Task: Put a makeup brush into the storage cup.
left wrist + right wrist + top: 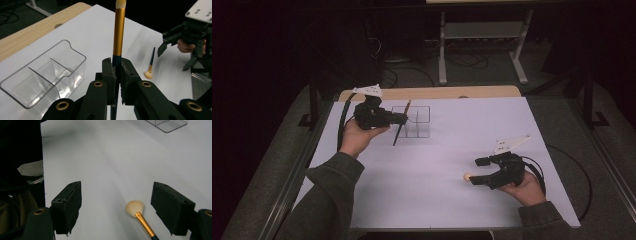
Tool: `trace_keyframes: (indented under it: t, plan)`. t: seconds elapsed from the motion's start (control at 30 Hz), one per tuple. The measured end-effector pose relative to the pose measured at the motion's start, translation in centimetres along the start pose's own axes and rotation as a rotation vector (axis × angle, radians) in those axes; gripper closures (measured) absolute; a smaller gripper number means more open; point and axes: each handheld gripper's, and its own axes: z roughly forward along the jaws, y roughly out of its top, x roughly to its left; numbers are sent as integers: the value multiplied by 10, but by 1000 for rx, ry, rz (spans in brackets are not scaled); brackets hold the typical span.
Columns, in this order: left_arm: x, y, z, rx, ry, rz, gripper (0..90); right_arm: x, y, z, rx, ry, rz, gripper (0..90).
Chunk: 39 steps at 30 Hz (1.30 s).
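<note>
Left gripper (404,118), upper left of the high view, pinching a gold-handled brush (118,32) upright just beside a clear organizer (412,121) on the white worktop (437,195). Right gripper (477,171), lower right, jaws spread wide around a second brush (140,216) lying flat on the worktop, pads not touching it.

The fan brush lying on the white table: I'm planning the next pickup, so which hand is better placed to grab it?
The right. The right gripper hangs open just over the fan brush, its bristles between the fingers. The left gripper is shut on another brush beside the clear organizer, so it is busy.
</note>
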Motion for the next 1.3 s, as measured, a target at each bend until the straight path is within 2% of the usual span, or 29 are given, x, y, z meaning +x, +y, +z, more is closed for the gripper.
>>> trace_keyframes:
  t: [0.3, 0.67, 1.3]
  plan:
    - [9, 14, 0, -7, 20, -2, 831, -6, -4, -6, -15, -12, 24, 223]
    - [19, 28, 3, 5, 45, -12, 831, -9, -6, -12, -26, -14, 26, 223]
    - [34, 61, 13, 9, 75, 6, 831, -12, -7, -15, -34, -16, 31, 220]
